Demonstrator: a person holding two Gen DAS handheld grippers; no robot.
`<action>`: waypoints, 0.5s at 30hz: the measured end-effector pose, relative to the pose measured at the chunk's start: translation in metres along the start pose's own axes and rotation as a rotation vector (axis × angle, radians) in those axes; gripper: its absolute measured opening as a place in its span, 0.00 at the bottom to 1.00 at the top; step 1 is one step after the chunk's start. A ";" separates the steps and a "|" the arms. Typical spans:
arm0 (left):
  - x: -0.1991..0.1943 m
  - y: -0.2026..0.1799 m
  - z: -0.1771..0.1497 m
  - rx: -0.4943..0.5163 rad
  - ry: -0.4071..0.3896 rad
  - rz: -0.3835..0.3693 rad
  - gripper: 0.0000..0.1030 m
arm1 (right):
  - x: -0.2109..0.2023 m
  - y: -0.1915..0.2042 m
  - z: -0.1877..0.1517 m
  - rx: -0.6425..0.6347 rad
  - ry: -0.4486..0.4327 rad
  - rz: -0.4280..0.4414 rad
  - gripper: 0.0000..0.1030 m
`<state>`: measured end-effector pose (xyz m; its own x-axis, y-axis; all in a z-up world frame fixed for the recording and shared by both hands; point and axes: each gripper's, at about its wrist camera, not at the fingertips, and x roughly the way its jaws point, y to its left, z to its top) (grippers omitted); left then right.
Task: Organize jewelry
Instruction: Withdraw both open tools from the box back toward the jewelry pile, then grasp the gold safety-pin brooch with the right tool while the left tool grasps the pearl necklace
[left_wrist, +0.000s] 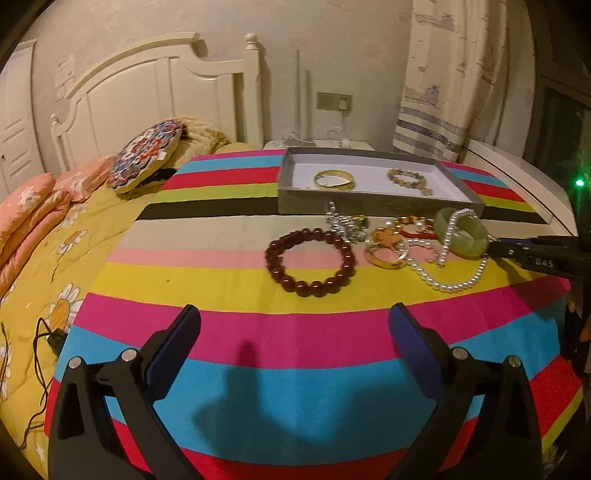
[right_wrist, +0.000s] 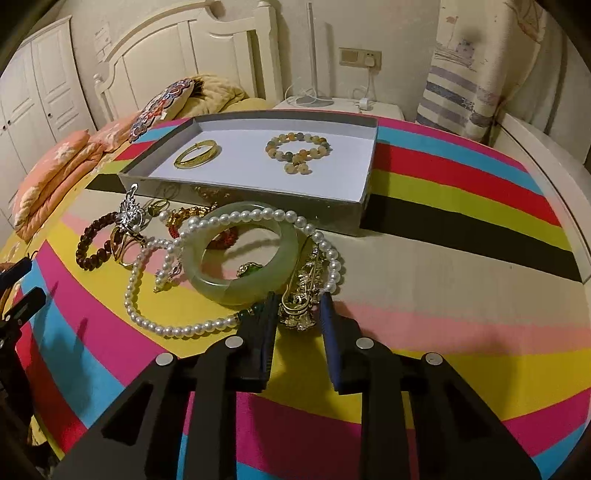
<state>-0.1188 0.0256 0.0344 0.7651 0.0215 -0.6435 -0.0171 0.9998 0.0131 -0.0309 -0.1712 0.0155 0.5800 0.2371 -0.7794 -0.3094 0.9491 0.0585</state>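
A grey tray (right_wrist: 360, 206) (left_wrist: 369, 205) holds a gold bangle (right_wrist: 197, 154) (left_wrist: 334, 180) and a mixed-bead bracelet (right_wrist: 297, 151) (left_wrist: 408, 178). In front of it lies a jewelry pile: jade bangle (right_wrist: 240, 286) (left_wrist: 463, 236), pearl necklace (right_wrist: 177, 328) (left_wrist: 450, 284), dark red bead bracelet (left_wrist: 310, 262) (right_wrist: 90, 243), silver piece (right_wrist: 131, 214). My right gripper (right_wrist: 297, 306) is narrowly parted around a gold brooch (right_wrist: 299, 295); whether the pads press it is unclear. My left gripper (left_wrist: 295, 325) is open and empty, short of the red bracelet.
The striped cloth (left_wrist: 258, 339) covers a round table. A bed with yellow quilt (left_wrist: 48, 280), pillows and a patterned cushion (left_wrist: 147, 155) lies left. A nightstand with charger (right_wrist: 347, 103) and a curtain (right_wrist: 480, 74) stand behind.
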 end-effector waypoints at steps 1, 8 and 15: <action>-0.001 -0.002 0.000 0.008 0.001 -0.005 0.98 | -0.001 -0.001 -0.001 0.001 -0.002 0.006 0.24; -0.001 -0.028 0.010 0.040 0.015 -0.116 0.95 | -0.029 -0.003 -0.016 -0.010 -0.042 0.055 0.24; 0.008 -0.074 0.021 0.163 0.014 -0.158 0.93 | -0.064 -0.013 -0.039 0.010 -0.067 0.092 0.24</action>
<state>-0.0977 -0.0480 0.0446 0.7413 -0.1339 -0.6576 0.2070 0.9777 0.0343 -0.0932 -0.2070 0.0409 0.5984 0.3363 -0.7272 -0.3560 0.9247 0.1348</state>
